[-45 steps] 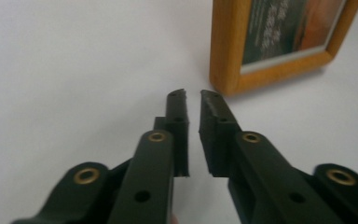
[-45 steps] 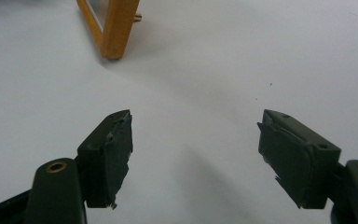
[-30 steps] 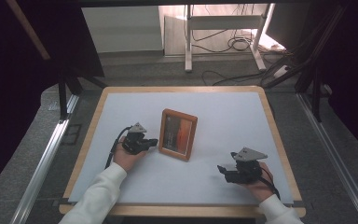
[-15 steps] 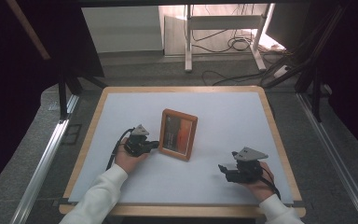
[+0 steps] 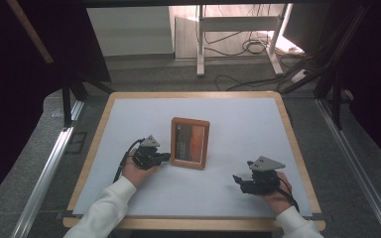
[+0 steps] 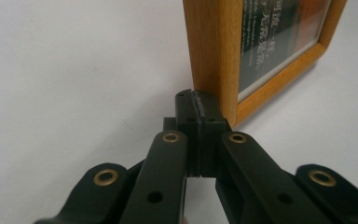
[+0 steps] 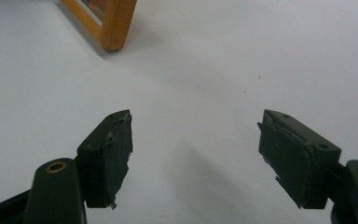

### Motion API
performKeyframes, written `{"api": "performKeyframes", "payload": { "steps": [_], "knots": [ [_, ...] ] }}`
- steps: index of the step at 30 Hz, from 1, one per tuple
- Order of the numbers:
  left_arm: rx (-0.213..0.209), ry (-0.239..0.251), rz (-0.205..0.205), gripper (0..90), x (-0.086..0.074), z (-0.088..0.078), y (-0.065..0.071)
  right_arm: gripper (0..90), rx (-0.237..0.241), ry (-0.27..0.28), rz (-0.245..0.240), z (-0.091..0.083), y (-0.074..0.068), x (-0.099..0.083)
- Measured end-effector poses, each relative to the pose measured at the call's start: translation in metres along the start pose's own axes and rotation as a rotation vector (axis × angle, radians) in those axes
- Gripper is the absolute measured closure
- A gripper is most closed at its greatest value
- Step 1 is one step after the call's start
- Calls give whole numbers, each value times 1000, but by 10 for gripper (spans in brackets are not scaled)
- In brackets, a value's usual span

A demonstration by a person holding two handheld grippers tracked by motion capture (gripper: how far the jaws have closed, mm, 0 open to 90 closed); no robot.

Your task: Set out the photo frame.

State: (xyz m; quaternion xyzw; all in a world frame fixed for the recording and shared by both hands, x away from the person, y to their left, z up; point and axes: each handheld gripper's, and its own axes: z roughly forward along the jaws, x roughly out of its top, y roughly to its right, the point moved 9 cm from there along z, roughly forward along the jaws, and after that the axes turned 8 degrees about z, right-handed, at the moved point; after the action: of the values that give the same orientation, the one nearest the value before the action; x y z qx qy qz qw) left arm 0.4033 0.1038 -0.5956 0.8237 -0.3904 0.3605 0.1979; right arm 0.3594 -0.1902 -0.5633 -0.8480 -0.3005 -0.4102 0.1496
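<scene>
High view: at the left, the left gripper (image 5: 151, 157) lies low on the white table (image 5: 129, 119), its jaws pressed together with nothing between them and their tip at the lower left edge of the frame (image 5: 190, 143). In the left gripper view those closed jaws (image 6: 199, 122) meet the frame's wooden side (image 6: 212, 56) near its bottom corner. The frame stands near the middle of the table, tilted slightly back, glass front toward the person. To the right, well apart from it, the right gripper (image 5: 242, 180) rests with jaws spread and empty; its own view shows the gap (image 7: 196, 154) over bare table.

The frame looks light and stiff, but its glass is fragile and its stance tippy, so a push low down could slide or topple it. Smooth wood may slip; the side rails, clamped across their thickness, seem the safest hold.
</scene>
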Motion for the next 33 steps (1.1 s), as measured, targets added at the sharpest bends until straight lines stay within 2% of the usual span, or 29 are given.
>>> {"api": "performKeyframes", "payload": {
  "steps": [9, 21, 26, 33],
  "knots": [
    [-17, -8, 13, 899, -1, 0, 7, 258, -6, -4, -8, 0, 2, -1],
    [-20, -12, 13, 899, -2, 0, 8, 257, -4, -7, -7, 0, 2, -1],
    [-7, -13, 20, 899, -2, -1, 7, 255, -2, -2, 3, 0, 2, -1],
    [14, 1, 14, 898, -7, -13, 4, 255, 7, 0, 9, 3, 5, 0]
  ]
}}
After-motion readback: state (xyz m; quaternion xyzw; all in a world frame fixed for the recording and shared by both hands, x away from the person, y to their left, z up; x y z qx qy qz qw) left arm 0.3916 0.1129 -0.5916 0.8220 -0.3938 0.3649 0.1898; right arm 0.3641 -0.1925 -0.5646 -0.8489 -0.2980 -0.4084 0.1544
